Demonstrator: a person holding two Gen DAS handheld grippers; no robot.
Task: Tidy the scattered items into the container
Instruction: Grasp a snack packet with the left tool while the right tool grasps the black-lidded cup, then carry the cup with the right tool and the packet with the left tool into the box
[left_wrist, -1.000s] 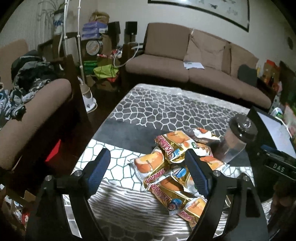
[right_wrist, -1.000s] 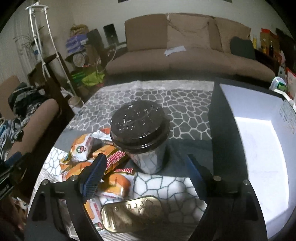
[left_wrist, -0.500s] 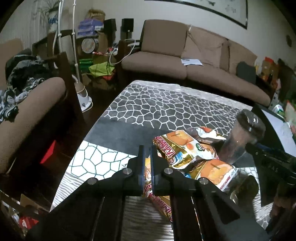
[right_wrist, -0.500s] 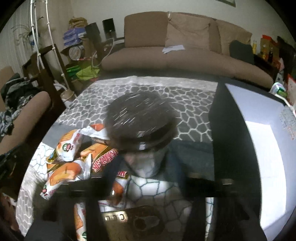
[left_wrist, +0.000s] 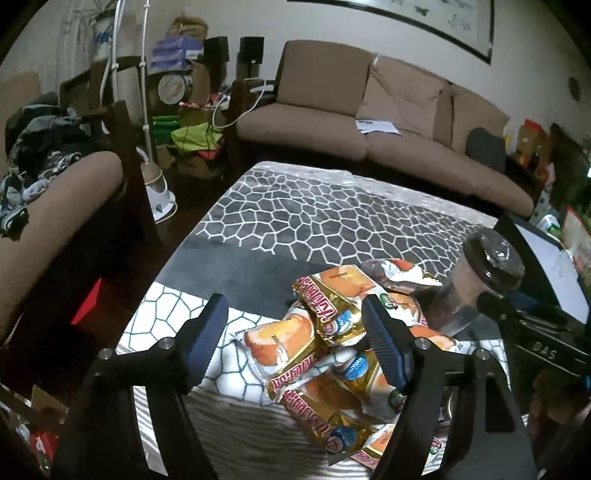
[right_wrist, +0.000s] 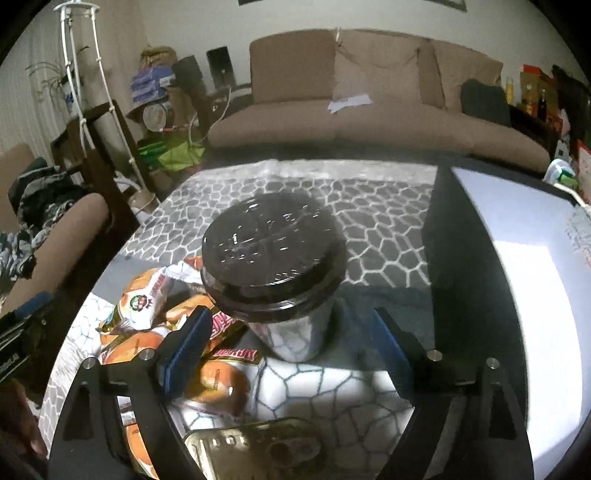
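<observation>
Left claw (left_wrist: 295, 336) spread wide, holding nothing, hovering over the near-left side of a heap of snack packets (left_wrist: 343, 354) on the tabletop (left_wrist: 332, 214). Packets are gold and orange wrappers, overlapping one another, piled on the patterned cloth; the claw's right finger overlaps the heap in the left wrist view, contact cannot be told. Right claw (right_wrist: 291, 350) also spread, empty, its fingers standing either side of a clear jar (right_wrist: 275, 273) with a dark lid, not touching it. Jar upright, just right of the packet heap, some packets lying against its base. A flat gold tin (right_wrist: 255, 450) with a pull tab lies on the tabletop nearest the right wrist camera, below the jar and between the claw's arms. A black box (right_wrist: 517, 295) with a pale inside, the container, sits at the right edge of the tabletop, near the jar but apart from it. Interior looks bare where visible. Brown sofa (left_wrist: 369, 133) beyond the tabletop with papers on its seat.
</observation>
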